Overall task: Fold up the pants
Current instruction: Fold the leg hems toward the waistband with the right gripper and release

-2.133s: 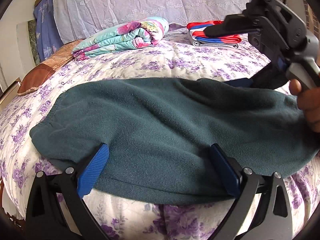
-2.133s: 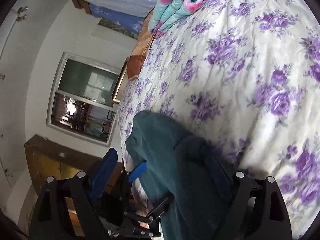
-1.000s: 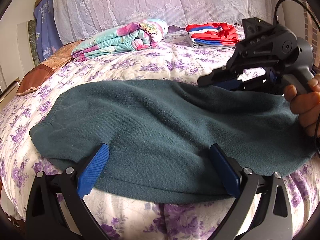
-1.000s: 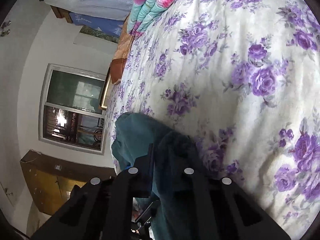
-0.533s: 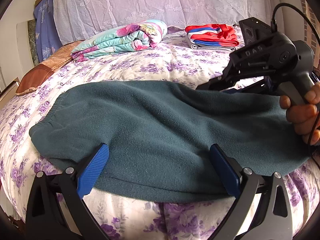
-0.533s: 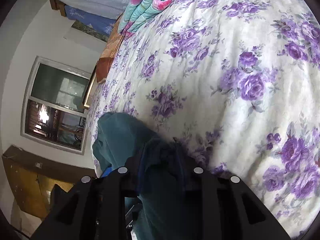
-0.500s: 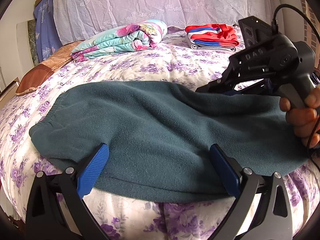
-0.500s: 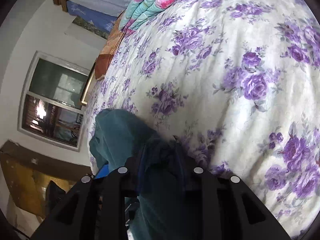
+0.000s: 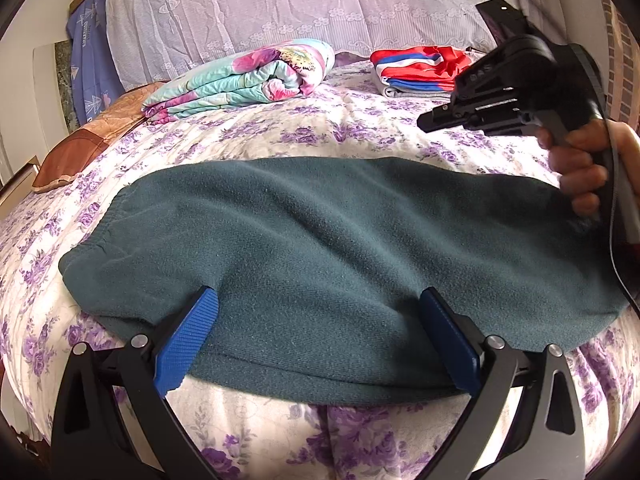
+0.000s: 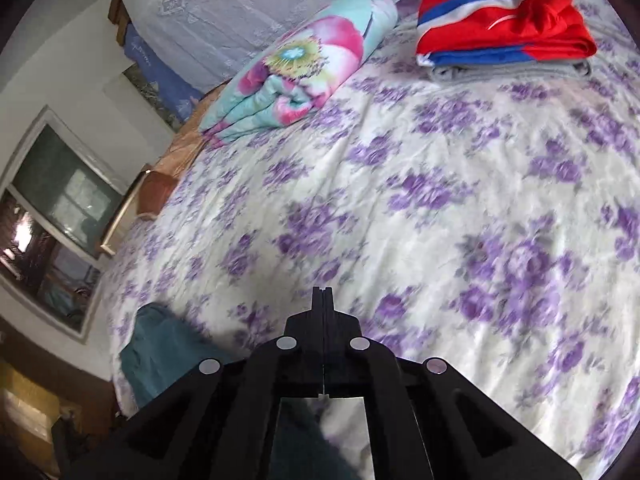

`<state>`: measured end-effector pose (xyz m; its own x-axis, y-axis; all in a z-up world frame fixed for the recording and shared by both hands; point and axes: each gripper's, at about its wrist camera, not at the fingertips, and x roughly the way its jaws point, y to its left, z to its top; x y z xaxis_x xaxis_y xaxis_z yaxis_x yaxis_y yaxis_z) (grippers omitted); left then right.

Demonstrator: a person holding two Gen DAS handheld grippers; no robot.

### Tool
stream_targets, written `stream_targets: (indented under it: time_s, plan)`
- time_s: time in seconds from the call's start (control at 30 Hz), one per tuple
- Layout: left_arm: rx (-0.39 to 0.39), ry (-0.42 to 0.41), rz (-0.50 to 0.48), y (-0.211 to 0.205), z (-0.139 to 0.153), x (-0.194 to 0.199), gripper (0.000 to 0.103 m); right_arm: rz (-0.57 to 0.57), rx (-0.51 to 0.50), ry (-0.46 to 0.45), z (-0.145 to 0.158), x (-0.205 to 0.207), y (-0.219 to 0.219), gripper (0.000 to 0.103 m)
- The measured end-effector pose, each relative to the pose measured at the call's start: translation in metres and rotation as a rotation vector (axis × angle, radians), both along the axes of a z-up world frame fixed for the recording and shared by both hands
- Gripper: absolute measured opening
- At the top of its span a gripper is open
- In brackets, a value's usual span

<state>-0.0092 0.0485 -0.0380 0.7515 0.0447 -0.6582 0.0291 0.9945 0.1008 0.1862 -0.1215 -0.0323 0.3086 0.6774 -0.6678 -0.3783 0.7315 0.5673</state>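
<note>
"Two grippers, so where does each sit against the pants?"

"My left gripper is at the pants' near edge, its blue pads spread wide and lying on the cloth, one toward the cuffed end, one toward the middle. Nothing is pinched between them. The pants stretch flat across the bed, a long teal band running side to side."

"And the right one?"

"My right gripper is up off the pants, above their far edge toward the right end, with my hand on the grip. Its fingers are pressed together with nothing between them. In its own view only a corner of the pants shows, low and left of the tips, well apart from them; the tips point out over bare bedspread."

"What lies beyond the pants?"

"Past their far edge, well apart, a folded floral quilt and a red, white and blue stack near the lace curtain. A brown pillow lies beyond the cuffed end."
</note>
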Motion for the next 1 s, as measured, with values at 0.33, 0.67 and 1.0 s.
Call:
stream_targets:
  time_s: [0.33,0.67,1.0]
  plan:
    - [0.000,-0.001,0.000,0.001,0.000,0.000,0.098,0.137,-0.077,0.007,-0.012,-0.043,0.032,0.025]
    - [0.000,-0.002,0.000,0.001,-0.001,-0.001,0.098,0.159,-0.209,-0.127,-0.013,-0.063,0.051,0.043]
    - [0.001,-0.002,-0.001,0.001,-0.001,-0.001,0.098,0.061,-0.168,-0.227,0.010,-0.051,0.038,0.010]
